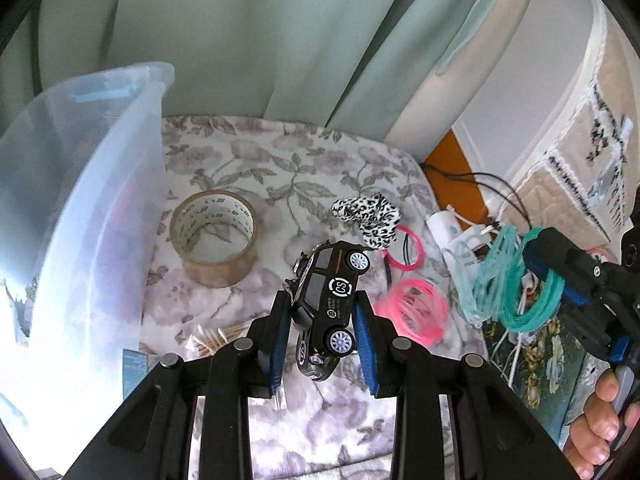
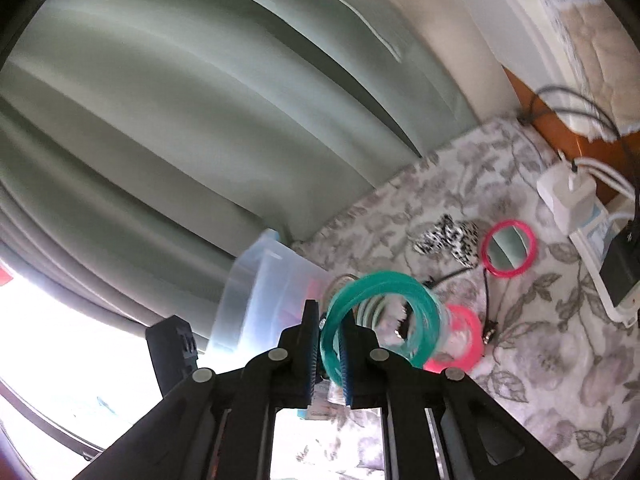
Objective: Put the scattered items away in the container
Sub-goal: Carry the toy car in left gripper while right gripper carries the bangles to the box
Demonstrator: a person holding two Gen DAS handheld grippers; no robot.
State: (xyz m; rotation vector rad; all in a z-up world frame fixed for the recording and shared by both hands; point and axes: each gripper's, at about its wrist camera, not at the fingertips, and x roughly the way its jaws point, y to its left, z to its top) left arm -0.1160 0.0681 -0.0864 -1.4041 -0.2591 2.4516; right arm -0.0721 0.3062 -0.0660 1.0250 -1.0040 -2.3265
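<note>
I find my left gripper [image 1: 322, 334] clamped on a black toy car [image 1: 326, 300], held nose-down above the floral cloth [image 1: 304, 172]. My right gripper [image 2: 329, 354] is pinched tight on a coil of teal cord [image 2: 376, 312], also lifted off the cloth. The translucent container [image 1: 80, 200] stands at the left, beside a roll of brown tape [image 1: 214, 236]. Pink coils [image 1: 414, 306] and a leopard-print scrunchie [image 1: 368, 218] lie on the cloth.

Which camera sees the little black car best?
The left wrist view: the car sits sharp and close between the left gripper's blue pads. The right wrist view does not show it clearly.
</note>
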